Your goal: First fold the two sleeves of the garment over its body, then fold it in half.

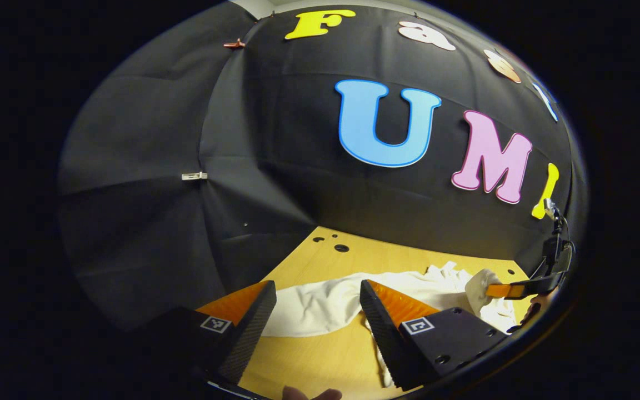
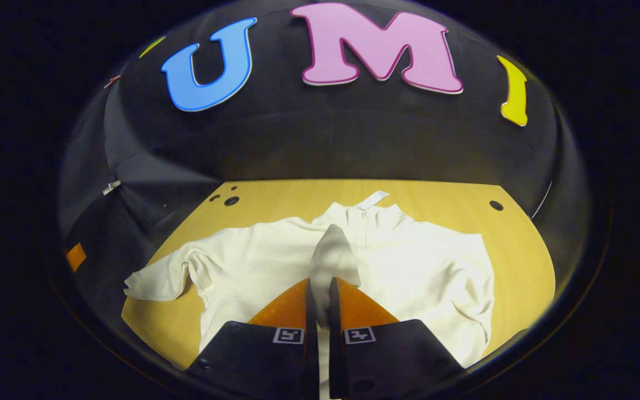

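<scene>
We observe a white long-sleeved garment (image 2: 409, 261) lying spread on the wooden table (image 2: 520, 250), its collar pointing toward the booth's black wall (image 2: 325, 139). In the right gripper view, the body of the garment occupies the centre of the table. One sleeve (image 2: 156, 283) extends flat toward the left edge of that view, with its cuff resting on the table surface near the table's edge.

The right gripper (image 2: 320, 289) is clenched: both fingers are pressed together on a fold of white fabric. We identify this fabric as the other sleeve (image 2: 334, 258). It rises from between the fingertips in a peaked fold over the middle of the garment body, just below the collar.

In the left gripper view, the left gripper (image 1: 317, 294) stands released, its two fingers spread well apart with nothing between them. It sits low over the table. The garment (image 1: 331, 303) lies just beyond the fingertips, and a strip of white fabric runs beside the finger on the right of that view. Farther off at the right of this view, we see the right gripper (image 1: 492, 290) holding a bunched piece of the white fabric, raised above the rest of the garment.
</scene>
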Motion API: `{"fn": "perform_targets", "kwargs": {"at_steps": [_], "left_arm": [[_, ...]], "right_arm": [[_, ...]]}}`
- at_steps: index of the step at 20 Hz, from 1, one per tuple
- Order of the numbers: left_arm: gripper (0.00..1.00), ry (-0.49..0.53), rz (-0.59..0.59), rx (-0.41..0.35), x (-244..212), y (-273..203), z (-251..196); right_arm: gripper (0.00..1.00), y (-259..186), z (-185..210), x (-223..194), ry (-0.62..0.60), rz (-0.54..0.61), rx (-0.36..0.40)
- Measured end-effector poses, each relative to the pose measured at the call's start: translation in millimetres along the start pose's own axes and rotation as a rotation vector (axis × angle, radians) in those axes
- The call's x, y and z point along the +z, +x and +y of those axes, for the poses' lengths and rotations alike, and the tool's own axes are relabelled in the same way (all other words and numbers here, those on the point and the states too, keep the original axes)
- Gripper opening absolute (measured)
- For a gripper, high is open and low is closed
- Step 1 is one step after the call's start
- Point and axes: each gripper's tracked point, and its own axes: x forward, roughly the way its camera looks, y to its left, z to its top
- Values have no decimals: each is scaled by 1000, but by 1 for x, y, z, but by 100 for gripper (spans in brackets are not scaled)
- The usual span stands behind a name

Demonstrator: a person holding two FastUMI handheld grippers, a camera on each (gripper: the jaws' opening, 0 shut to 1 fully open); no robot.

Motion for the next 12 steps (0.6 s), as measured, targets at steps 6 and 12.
{"fn": "perform_targets", "kwargs": {"at_steps": [6, 12], "left_arm": [[96, -2, 23, 52, -8, 12, 32], [95, 2, 40, 73, -17, 22, 46]], "right_arm": [[12, 37, 23, -33, 11, 105, 17], [13, 53, 36, -56, 24, 189, 36]]}}
